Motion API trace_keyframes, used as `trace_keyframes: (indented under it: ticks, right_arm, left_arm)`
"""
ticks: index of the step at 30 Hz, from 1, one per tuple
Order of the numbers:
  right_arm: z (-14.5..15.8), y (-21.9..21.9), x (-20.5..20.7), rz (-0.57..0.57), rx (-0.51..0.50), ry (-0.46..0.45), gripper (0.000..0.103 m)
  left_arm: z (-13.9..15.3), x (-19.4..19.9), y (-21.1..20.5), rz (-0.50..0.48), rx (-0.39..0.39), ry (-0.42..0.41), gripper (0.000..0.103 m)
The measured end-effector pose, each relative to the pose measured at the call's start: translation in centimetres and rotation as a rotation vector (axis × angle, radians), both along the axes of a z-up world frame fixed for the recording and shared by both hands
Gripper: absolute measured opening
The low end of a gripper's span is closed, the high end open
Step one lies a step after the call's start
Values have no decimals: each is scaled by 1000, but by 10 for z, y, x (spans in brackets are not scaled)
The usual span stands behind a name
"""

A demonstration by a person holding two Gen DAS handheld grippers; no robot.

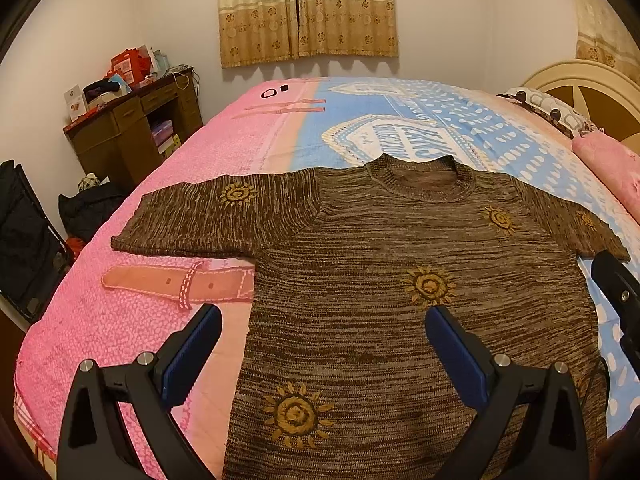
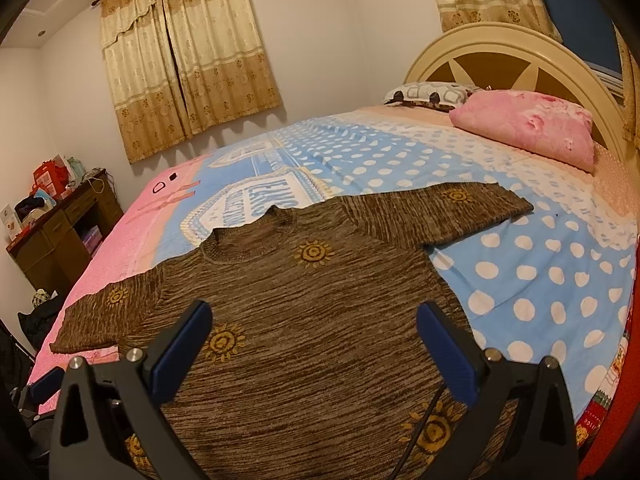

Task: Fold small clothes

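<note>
A brown knit short-sleeved sweater (image 1: 360, 272) with yellow sun motifs lies flat, front up, on the bed, sleeves spread to both sides; it also shows in the right wrist view (image 2: 304, 320). My left gripper (image 1: 324, 316) is open and empty, hovering above the sweater's lower left side, its left finger over the pink bedcover. My right gripper (image 2: 314, 312) is open and empty above the sweater's lower body. Part of the right gripper (image 1: 620, 292) shows at the right edge of the left wrist view.
The bedcover (image 1: 280, 128) is pink on the left and blue with white dots on the right (image 2: 520, 264). A pink pillow (image 2: 528, 124) and cream headboard (image 2: 508, 44) are at the far right. A cluttered brown desk (image 1: 132, 128) stands left of the bed.
</note>
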State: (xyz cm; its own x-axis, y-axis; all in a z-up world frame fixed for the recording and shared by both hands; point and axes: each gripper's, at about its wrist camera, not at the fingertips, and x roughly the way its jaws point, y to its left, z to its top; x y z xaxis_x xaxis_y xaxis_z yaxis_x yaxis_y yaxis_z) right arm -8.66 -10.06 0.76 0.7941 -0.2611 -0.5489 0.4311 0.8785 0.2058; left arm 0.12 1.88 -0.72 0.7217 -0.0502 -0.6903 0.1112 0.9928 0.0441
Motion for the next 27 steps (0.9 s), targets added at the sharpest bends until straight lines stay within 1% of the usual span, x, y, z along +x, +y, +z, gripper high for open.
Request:
trace_keyframes:
  ticks: [9,27]
  right_arm:
    - [0,3,3,0,-19,24,103]
    - [-4,1,2,3,-12,35,103]
  left_arm:
    - [0,0,0,2,-1,2,102]
    - [-4,0,1,4,-6,15,102]
